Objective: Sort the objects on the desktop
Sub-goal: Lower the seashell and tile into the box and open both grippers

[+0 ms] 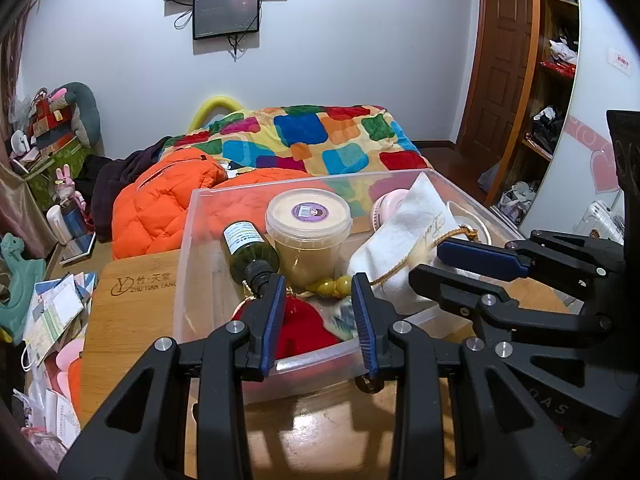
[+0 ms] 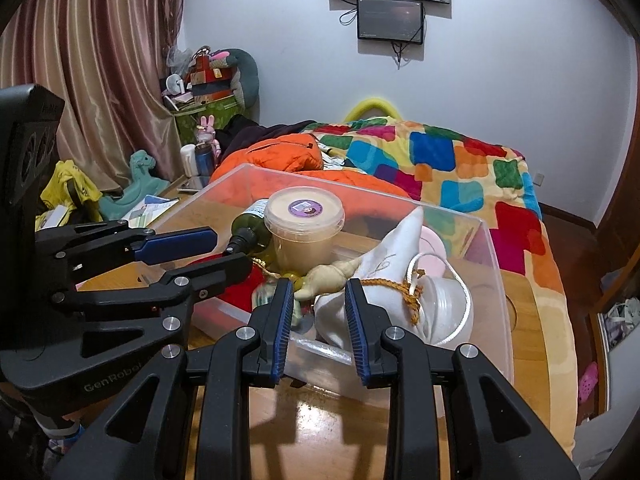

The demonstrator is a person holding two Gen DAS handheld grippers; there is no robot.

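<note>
A clear plastic bin (image 1: 188, 240) stands on the wooden desk and holds a lidded beige tub (image 1: 308, 216), a green bottle (image 1: 250, 248) on its side, a white drawstring pouch (image 1: 404, 232), a red cloth item (image 1: 304, 328) and yellow-green beads (image 1: 332, 286). My left gripper (image 1: 318, 284) hangs over the bin's near wall, open and empty, above the red item. My right gripper (image 2: 319, 286) is shut with nothing between its pads, just before the pouch (image 2: 396, 248) and a pale shell (image 2: 332, 276). Each gripper shows side-on in the other's view: right gripper (image 1: 428, 260), left gripper (image 2: 232, 248).
A bamboo board (image 1: 136, 284) lies left of the bin, with loose papers (image 1: 56, 312) piled beyond it. Behind the desk is a bed with an orange jacket (image 1: 160, 208) and a colourful blanket (image 1: 320, 140). Bare desk top (image 1: 320, 432) shows under the grippers.
</note>
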